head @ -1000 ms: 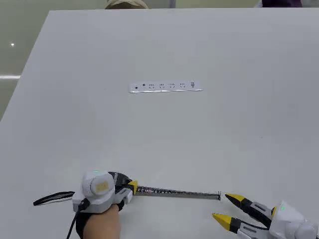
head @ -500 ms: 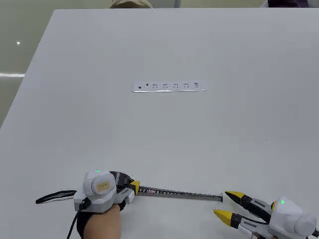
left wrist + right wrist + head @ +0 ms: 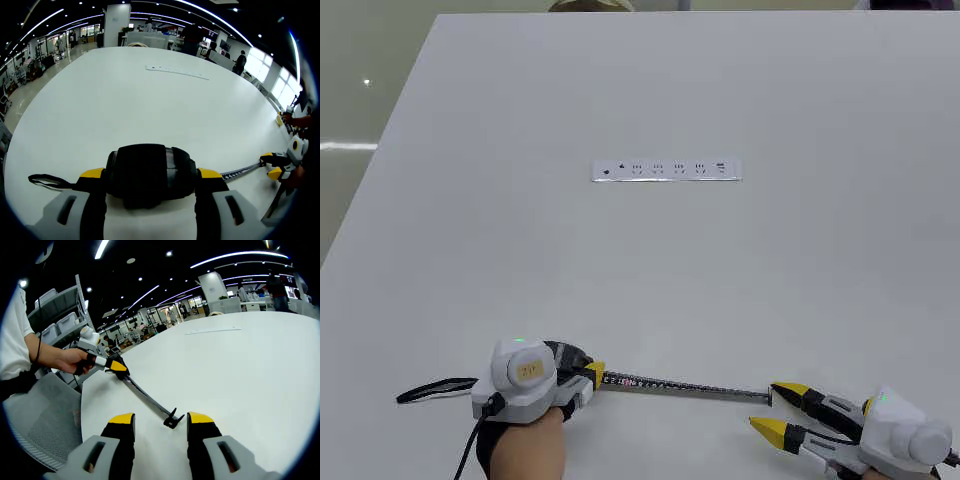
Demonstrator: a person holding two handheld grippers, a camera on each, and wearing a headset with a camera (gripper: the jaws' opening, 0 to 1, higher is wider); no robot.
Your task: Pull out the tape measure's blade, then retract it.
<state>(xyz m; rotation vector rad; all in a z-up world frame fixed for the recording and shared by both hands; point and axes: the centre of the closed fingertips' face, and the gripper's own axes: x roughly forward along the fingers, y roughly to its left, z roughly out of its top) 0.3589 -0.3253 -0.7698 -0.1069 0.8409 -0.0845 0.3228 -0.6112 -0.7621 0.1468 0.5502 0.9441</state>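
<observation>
Tape measure case [image 3: 565,359], black, is clamped between the jaws of the left gripper [image 3: 151,175] near the front edge of a white table [image 3: 670,270]. Its blade [image 3: 685,386] is drawn out flat along the tabletop toward the right gripper [image 3: 776,408], whose jaws are spread apart. The blade's end hook [image 3: 171,419] lies at the mouth of that gap, not clamped. A white power strip [image 3: 667,170] is seen well beyond.

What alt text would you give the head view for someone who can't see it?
On a white table, the left claw grips a black tape measure whose blade lies pulled out toward the open right claw, at the blade's hook end. A white power strip lies farther back, mid-table.
</observation>
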